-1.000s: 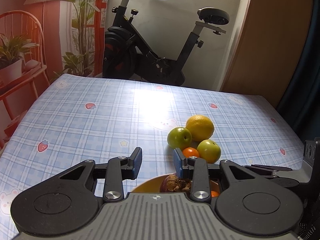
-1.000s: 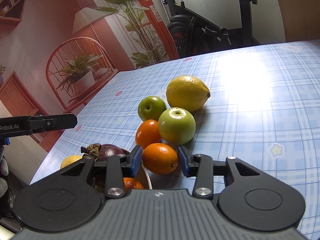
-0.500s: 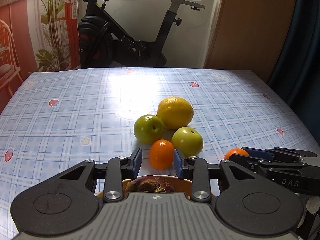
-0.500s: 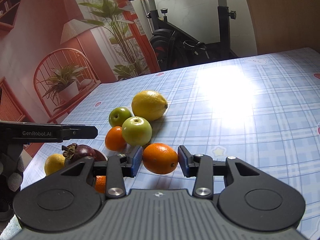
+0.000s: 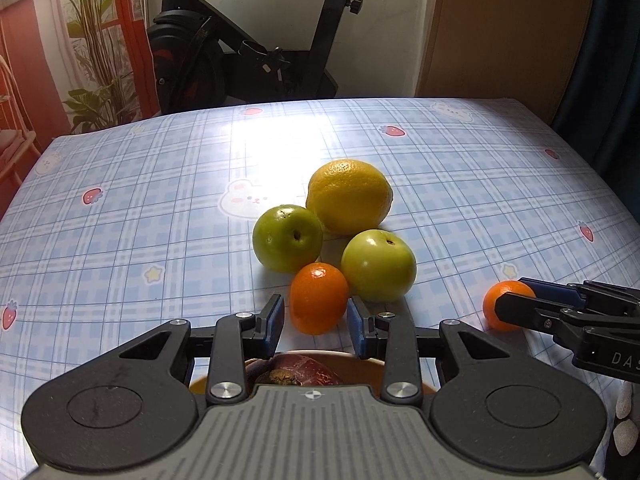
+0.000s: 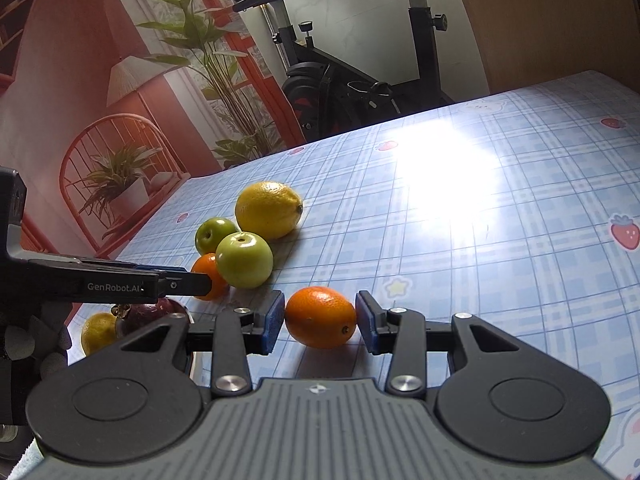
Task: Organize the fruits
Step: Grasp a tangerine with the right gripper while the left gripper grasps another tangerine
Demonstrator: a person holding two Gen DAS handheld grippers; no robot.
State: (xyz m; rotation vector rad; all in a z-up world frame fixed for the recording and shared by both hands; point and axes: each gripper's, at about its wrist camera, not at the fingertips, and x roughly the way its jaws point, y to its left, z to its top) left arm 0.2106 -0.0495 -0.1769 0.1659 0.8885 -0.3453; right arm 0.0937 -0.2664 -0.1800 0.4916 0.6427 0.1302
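Pulled right, clear of the fruit cluster over the past second: orange (image 6: 321, 317) pinched between the pads of the right gripper (image 6: 320, 320), low over the checked tablecloth (image 6: 500, 280). Left gripper (image 5: 316, 314) swung in above the near bowl (image 5: 360, 362), jaws narrowly parted and gripping nothing, tips framing a smaller orange (image 5: 318, 298). Just beyond it, darker green apple (image 5: 287, 238), paler green apple (image 5: 378, 265) and lemon (image 5: 349, 196) bunched mid-table.
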